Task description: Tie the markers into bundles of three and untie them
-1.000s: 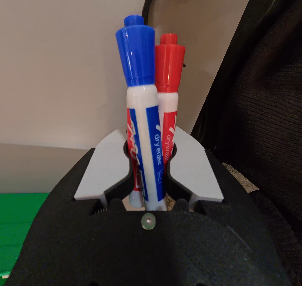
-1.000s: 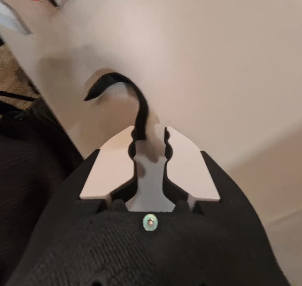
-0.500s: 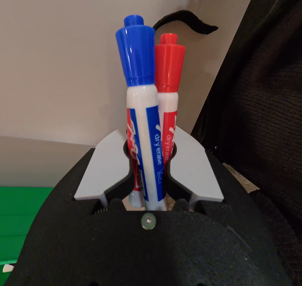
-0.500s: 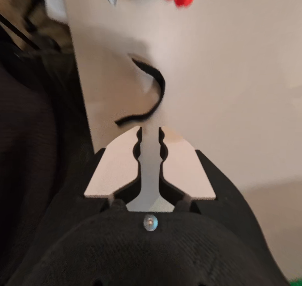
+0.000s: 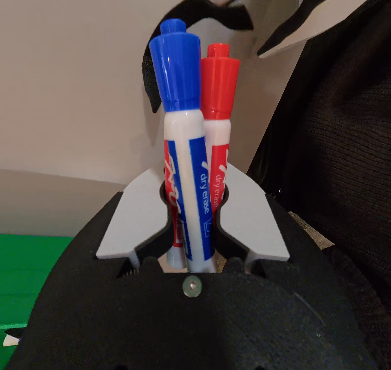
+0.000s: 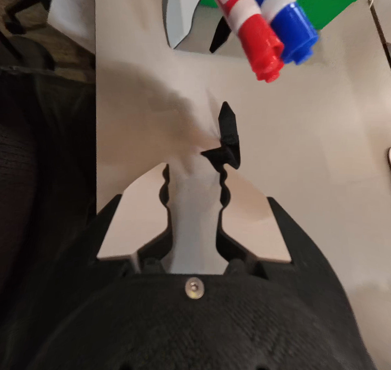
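Between the grey fingers of the left gripper [image 5: 193, 182] stand a blue-capped dry-erase marker [image 5: 184, 139] and a red-capped dry-erase marker [image 5: 219, 106], clamped side by side, caps outward, above a beige tabletop [image 5: 63, 84]. Nearby, the right gripper [image 6: 193, 167] is parted and empty, its right fingertip touching a crumpled black strap [image 6: 227, 148].

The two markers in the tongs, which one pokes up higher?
The blue marker. In the left wrist view its cap tip stands above the red marker, which sits beside and behind it. Both are clamped together in the left tongs.
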Demonstrator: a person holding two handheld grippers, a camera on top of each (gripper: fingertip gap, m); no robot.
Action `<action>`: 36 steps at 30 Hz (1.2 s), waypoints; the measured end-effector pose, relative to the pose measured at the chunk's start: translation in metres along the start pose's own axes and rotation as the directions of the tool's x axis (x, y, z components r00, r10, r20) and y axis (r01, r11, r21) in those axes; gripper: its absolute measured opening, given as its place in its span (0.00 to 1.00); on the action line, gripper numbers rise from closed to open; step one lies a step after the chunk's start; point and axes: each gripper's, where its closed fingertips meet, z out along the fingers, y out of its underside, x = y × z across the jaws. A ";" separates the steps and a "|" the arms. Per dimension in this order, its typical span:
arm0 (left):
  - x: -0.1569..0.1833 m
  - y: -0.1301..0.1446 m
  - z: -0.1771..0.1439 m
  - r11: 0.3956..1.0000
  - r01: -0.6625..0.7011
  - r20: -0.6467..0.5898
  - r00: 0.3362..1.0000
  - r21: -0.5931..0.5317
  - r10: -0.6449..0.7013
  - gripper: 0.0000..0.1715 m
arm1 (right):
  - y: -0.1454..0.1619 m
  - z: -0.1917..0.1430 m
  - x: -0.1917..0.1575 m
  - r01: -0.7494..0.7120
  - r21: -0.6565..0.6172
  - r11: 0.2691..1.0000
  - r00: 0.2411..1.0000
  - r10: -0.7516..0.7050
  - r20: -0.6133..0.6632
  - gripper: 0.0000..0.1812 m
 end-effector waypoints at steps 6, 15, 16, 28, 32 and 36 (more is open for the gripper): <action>0.000 0.001 0.000 1.000 0.004 0.002 1.000 -0.005 -0.004 0.25 | 0.010 0.011 0.008 -0.002 -0.078 0.997 0.994 0.011 0.113 0.42; -0.006 0.008 -0.002 0.999 0.031 -0.001 1.000 0.007 -0.031 0.25 | 0.000 -0.007 -0.024 -0.055 -0.031 0.998 0.938 0.062 0.342 0.25; -0.007 0.008 -0.002 0.999 0.033 0.000 0.999 0.007 -0.033 0.25 | -0.001 -0.010 -0.021 -0.069 -0.022 0.997 0.939 0.073 0.337 0.25; -0.006 0.008 -0.004 0.999 0.030 0.001 1.000 0.012 -0.030 0.25 | -0.019 -0.013 -0.019 -0.027 -0.004 1.000 0.965 0.027 0.262 0.19; -0.006 0.008 -0.005 0.999 0.030 0.000 1.000 0.014 -0.030 0.25 | -0.024 -0.021 0.006 -0.064 0.026 0.998 0.991 0.060 0.121 0.23; -0.006 0.009 -0.005 0.999 0.036 0.002 0.999 0.013 -0.036 0.25 | -0.015 -0.025 0.016 -0.215 0.019 0.977 0.977 0.214 0.019 0.30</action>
